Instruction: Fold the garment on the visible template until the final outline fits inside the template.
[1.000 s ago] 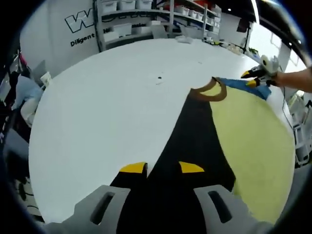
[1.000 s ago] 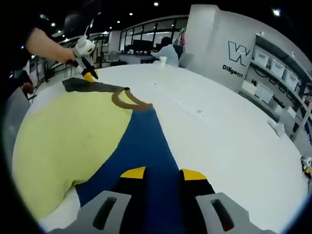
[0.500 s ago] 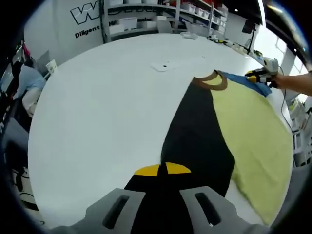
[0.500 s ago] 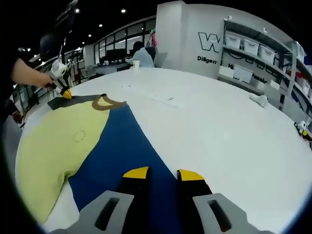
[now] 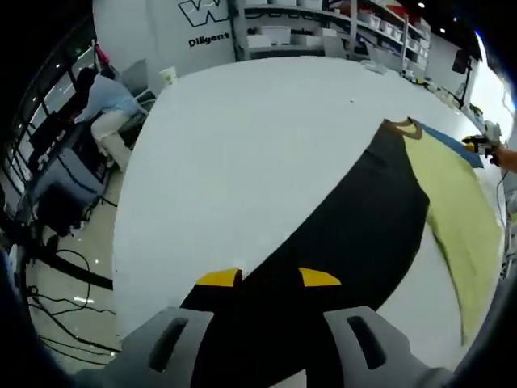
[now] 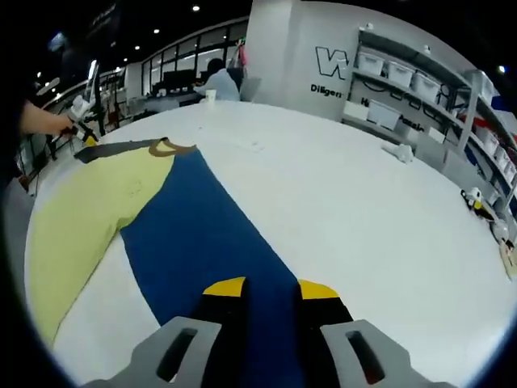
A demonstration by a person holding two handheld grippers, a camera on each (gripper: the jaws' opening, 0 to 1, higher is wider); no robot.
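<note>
Two grippers: each has a sleeve of one garment between yellow-tipped jaws, at opposite ends of it.
Left gripper [image 5: 270, 278]: jaws stand apart with the black sleeve [image 5: 355, 218] lying between and under them; whether the cloth is pinched I cannot tell.
Right gripper [image 6: 270, 288]: same picture, jaws parted either side of the blue sleeve [image 6: 218, 234]; grip not readable.
Garment: long-sleeved top, yellow body [image 6: 89, 206], brown collar [image 6: 166, 148], spread flat across the white tabletop [image 5: 266, 137] toward its near edge.
Handling (judgement): soft, light, limp cloth; it will drape and sag wherever unsupported and drag easily over the smooth tabletop. Thin layers, so a shallow nip may slip off.
Where to hold (judgement): at the cuff ends of the sleeves, or on a hem or seam, with both layers caught.
Hidden: cuffs lie under the jaws in both views, so their contact is out of sight.
Cut off: lower hem of the yellow body runs into the view edge.
Hard to make out: no template outline can be picked out on the tabletop; it may lie beneath the garment.
Background: shelving with bins [image 6: 404, 81], a seated person [image 5: 109, 101] beyond the far left edge.
</note>
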